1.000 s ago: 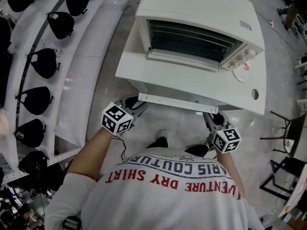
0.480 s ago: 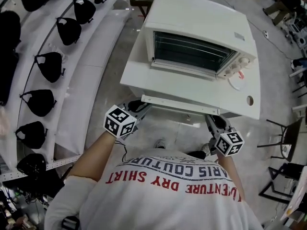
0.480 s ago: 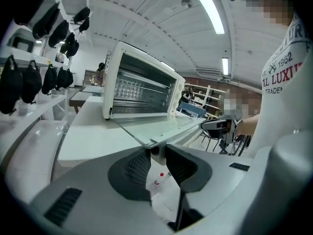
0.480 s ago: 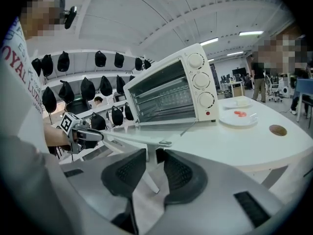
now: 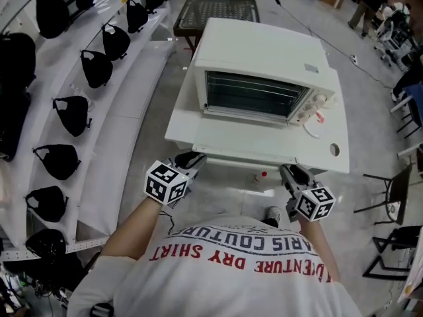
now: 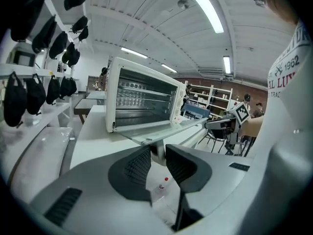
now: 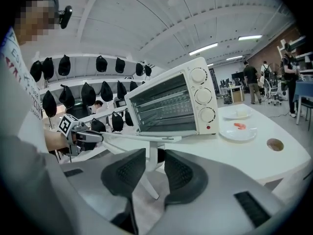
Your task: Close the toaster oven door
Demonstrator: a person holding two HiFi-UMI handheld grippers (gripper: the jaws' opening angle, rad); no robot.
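A white toaster oven (image 5: pixel 264 65) stands on a white table (image 5: pixel 330 167) with its glass door (image 5: pixel 225 137) hanging open, nearly flat. The door's handle runs along its front edge. My left gripper (image 5: pixel 193 158) holds the handle's left end and my right gripper (image 5: pixel 289 172) holds its right end. In the left gripper view the handle's white post sits between the pads of the left gripper (image 6: pixel 157 153), whose jaws have just been closing on it. In the right gripper view the other post is pinched by the right gripper (image 7: pixel 155 156) below the door (image 7: pixel 146 137).
Shelves of black bags (image 5: pixel 66 104) run along the left. A plate (image 5: pixel 314 127) and a round hole (image 5: pixel 334 150) are on the table right of the oven. A small red-capped bottle (image 5: pixel 263 175) lies on the floor below. Chairs (image 5: pixel 396 190) stand at the right.
Both grippers have risen together with the door handle, and the door's front edge has come up with them. The left jaws have narrowed onto the handle post.
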